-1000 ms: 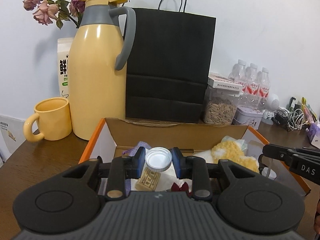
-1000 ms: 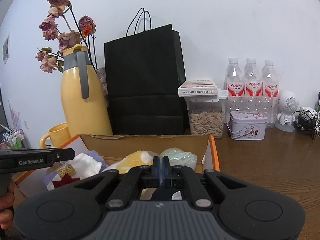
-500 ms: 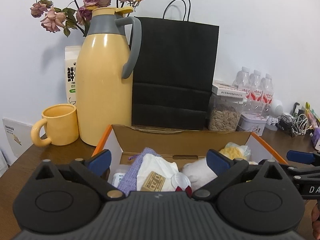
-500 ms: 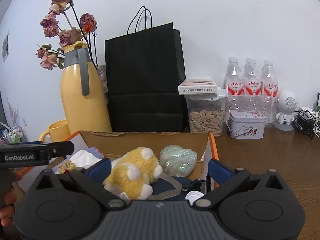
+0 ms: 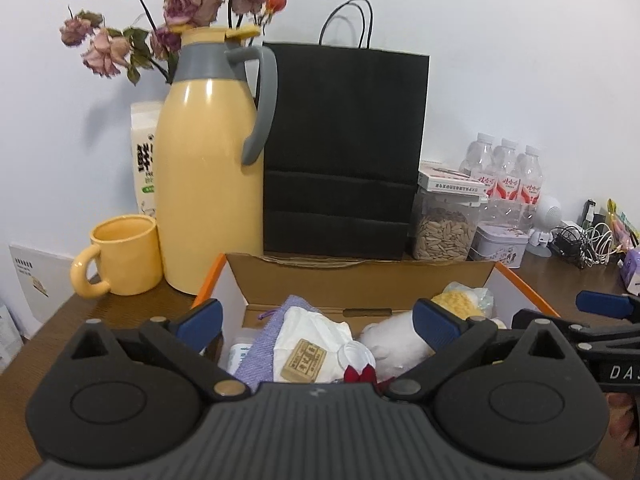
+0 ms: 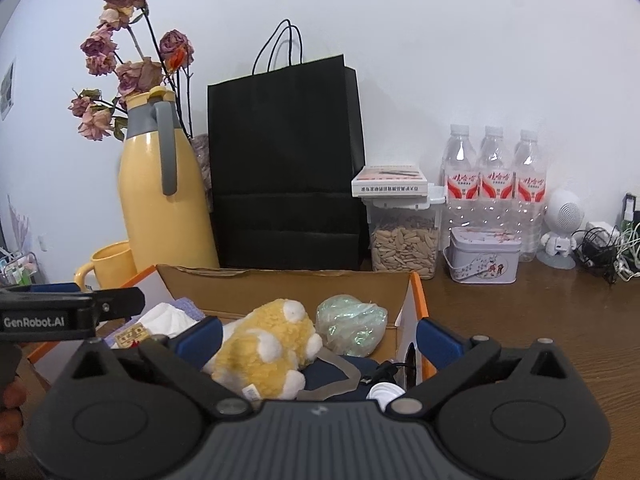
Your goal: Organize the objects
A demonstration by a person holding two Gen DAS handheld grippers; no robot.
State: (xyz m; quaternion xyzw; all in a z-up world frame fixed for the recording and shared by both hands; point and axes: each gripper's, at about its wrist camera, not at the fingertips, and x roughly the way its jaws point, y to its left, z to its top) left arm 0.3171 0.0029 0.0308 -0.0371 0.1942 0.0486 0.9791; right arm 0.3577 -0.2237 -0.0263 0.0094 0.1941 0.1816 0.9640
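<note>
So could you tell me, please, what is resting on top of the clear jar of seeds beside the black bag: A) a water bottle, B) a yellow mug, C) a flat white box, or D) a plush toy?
C: a flat white box lies on the lid of the jar, right of the black bag.

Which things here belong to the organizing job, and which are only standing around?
Job:
- cardboard box
- yellow plush toy
- green crinkled bag
- white cloth
- small tan block

Standing around:
- yellow thermos
- yellow mug
- black paper bag
- water bottles
- seed jar
</note>
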